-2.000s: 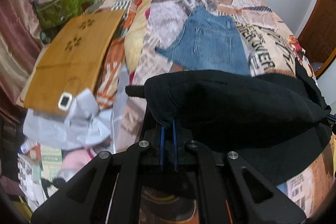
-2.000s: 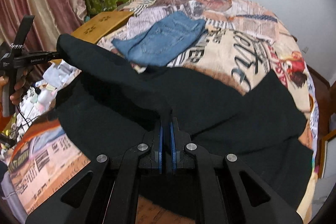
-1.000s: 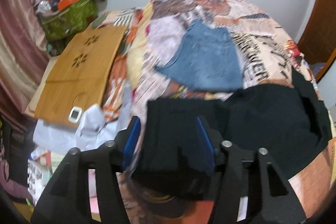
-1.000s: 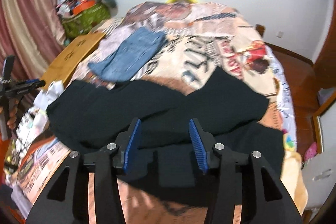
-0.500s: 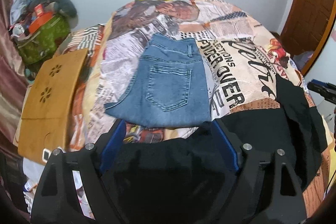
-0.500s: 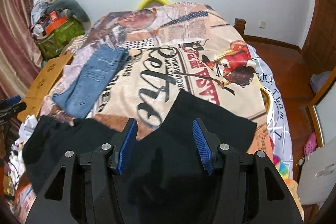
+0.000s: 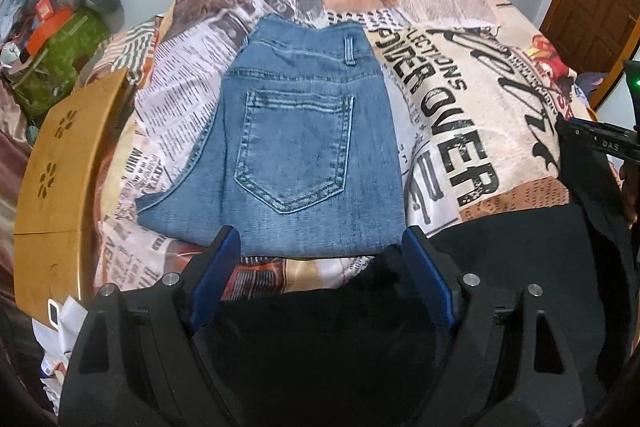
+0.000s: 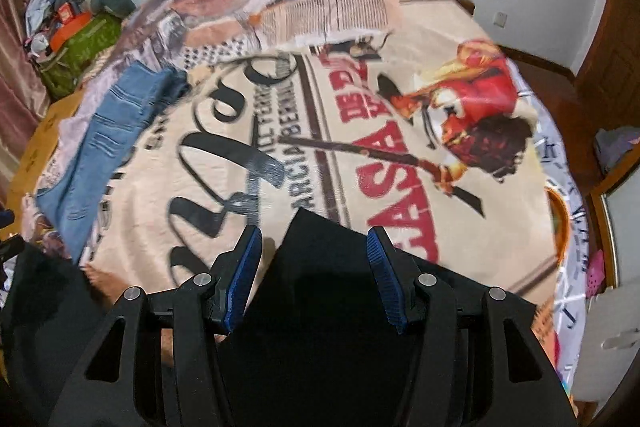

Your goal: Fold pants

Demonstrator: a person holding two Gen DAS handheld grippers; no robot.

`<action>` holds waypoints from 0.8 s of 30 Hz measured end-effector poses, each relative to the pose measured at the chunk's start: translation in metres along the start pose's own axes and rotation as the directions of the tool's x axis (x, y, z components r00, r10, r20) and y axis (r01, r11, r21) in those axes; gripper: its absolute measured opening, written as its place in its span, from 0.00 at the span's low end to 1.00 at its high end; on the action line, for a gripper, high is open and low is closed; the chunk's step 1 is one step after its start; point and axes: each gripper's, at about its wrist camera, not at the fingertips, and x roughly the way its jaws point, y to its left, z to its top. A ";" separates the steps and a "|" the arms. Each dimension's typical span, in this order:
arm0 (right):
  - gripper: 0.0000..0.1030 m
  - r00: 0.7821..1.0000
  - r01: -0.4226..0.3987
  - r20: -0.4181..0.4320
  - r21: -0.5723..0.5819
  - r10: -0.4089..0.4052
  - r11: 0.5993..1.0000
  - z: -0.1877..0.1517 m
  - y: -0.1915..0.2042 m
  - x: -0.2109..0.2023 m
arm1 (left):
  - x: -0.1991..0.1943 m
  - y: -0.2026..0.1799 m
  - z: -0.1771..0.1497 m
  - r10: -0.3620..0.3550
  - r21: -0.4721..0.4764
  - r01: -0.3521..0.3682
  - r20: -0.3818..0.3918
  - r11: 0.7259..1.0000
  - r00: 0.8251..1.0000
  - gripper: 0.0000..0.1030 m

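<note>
Black pants (image 7: 500, 267) lie flat on the bed (image 8: 400, 67), directly under and ahead of both claws, long axis running across the bed from left to right. Left claw (image 7: 320, 275) wide, empty; right claw (image 8: 316, 275) wide, empty, its fabric corner (image 8: 320, 239) nearest. Folded jeans (image 7: 296, 155) beyond.

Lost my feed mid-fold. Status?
Left gripper and right gripper open, empty. Black pants flat on bedspread. Folded jeans just beyond.

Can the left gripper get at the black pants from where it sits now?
Probably yes: the left gripper has its jaws open right over the black pants, with nothing between them.
</note>
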 end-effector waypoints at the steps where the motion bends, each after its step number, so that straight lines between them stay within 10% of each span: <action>1: 0.38 1.000 0.016 -0.004 0.003 -0.016 1.000 0.000 -0.001 0.004 | 0.003 -0.001 -0.001 -0.002 0.001 0.002 -0.005 1.000 1.000 0.80; 7: 0.11 0.999 0.023 0.022 0.021 -0.023 1.000 -0.004 -0.007 0.005 | 0.010 -0.007 -0.006 -0.009 0.006 0.009 -0.032 1.000 0.999 0.80; 24: 0.08 0.964 0.021 0.264 0.060 -0.037 0.998 -0.029 -0.037 -0.154 | -0.040 -0.065 -0.032 -0.107 0.094 0.113 -0.065 0.989 0.992 0.81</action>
